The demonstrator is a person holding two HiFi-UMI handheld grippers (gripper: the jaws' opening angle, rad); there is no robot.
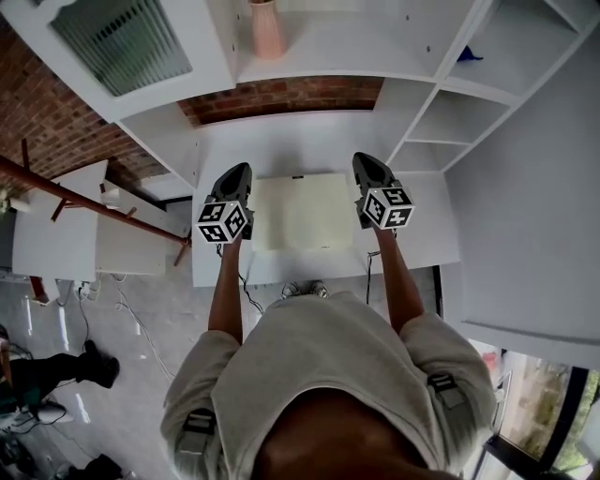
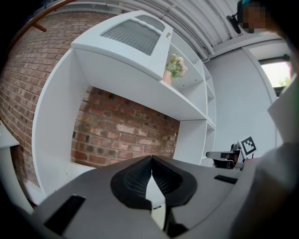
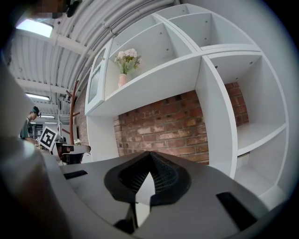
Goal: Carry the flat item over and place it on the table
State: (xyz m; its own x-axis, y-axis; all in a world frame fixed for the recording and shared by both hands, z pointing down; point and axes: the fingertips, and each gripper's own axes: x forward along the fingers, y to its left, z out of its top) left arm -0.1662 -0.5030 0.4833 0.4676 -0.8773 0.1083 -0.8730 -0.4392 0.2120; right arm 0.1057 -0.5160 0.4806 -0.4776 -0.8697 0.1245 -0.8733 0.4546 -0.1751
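Observation:
A flat cream-coloured square item (image 1: 305, 211) lies on the white table surface (image 1: 281, 150) set into a shelving unit. My left gripper (image 1: 239, 173) sits just off the item's left edge and my right gripper (image 1: 364, 161) just off its right edge, so they flank its far corners. Both point at the brick back wall. In the left gripper view, the left gripper (image 2: 152, 158) has its jaws shut tip to tip with nothing seen between them. The right gripper (image 3: 149, 154) looks the same in the right gripper view. I see no contact with the item.
White shelf compartments (image 1: 441, 127) rise on the right and a ribbed-glass cabinet door (image 1: 122, 42) hangs at upper left. A pink vase of flowers (image 1: 266, 28) stands on the shelf above. A brown wooden stand (image 1: 84, 202) and another white table (image 1: 56, 225) are to the left.

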